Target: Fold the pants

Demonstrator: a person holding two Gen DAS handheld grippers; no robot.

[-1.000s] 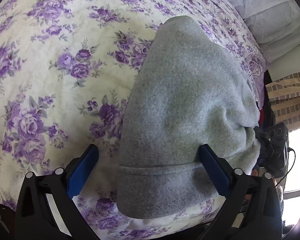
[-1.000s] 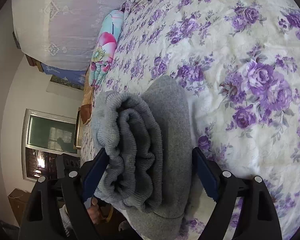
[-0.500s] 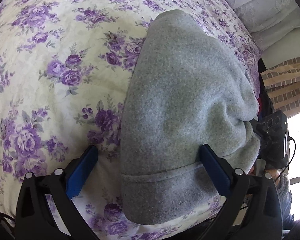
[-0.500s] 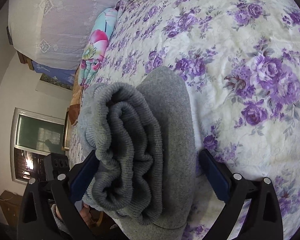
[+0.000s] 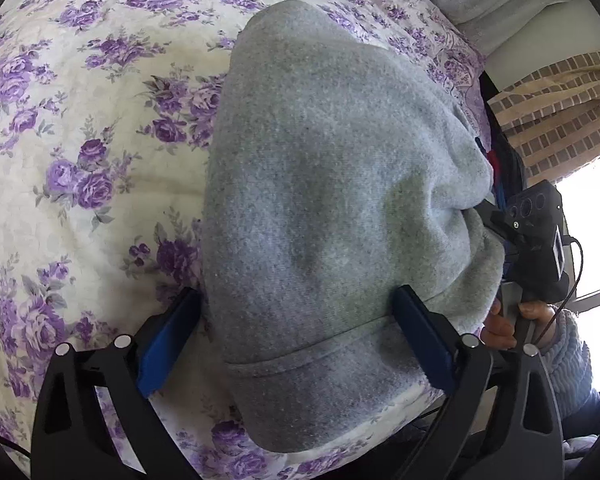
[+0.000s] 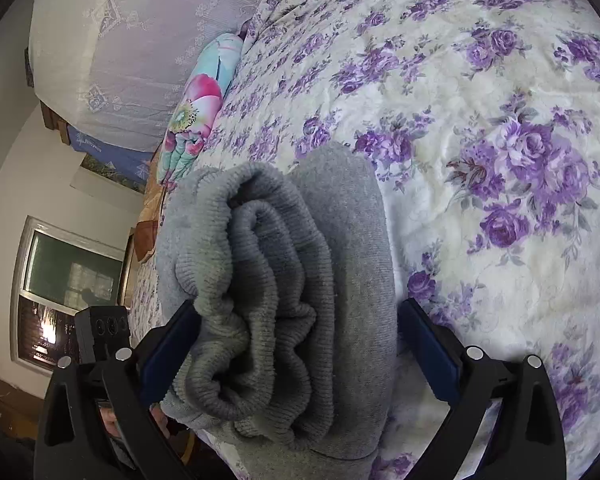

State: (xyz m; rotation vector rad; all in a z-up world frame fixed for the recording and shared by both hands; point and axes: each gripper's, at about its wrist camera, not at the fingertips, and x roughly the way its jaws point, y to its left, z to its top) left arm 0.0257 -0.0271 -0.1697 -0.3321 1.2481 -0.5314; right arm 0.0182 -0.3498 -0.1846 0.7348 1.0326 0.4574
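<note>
The grey pants (image 5: pixel 332 208) lie folded in a thick bundle on the floral bedspread (image 5: pixel 80 120). My left gripper (image 5: pixel 296 316) is open, its blue pads on either side of the hem end of the bundle. My right gripper (image 6: pixel 298 328) is open too, its pads on either side of the ribbed waistband end (image 6: pixel 268 300), where several stacked layers show. The right gripper's black body (image 5: pixel 536 232) and the hand on it show beyond the bundle in the left wrist view. Whether any pad touches the cloth cannot be told.
The bundle lies near the bed's edge. A colourful flowered pillow (image 6: pixel 198 112) and white lace cloth (image 6: pixel 140 40) lie at the far side. A window (image 6: pixel 60 280) and a brick-patterned curtain (image 5: pixel 556 112) stand beside the bed.
Both grippers stayed open around the bundle. Both views shifted slightly and the bundle now looks larger and closer in each.
</note>
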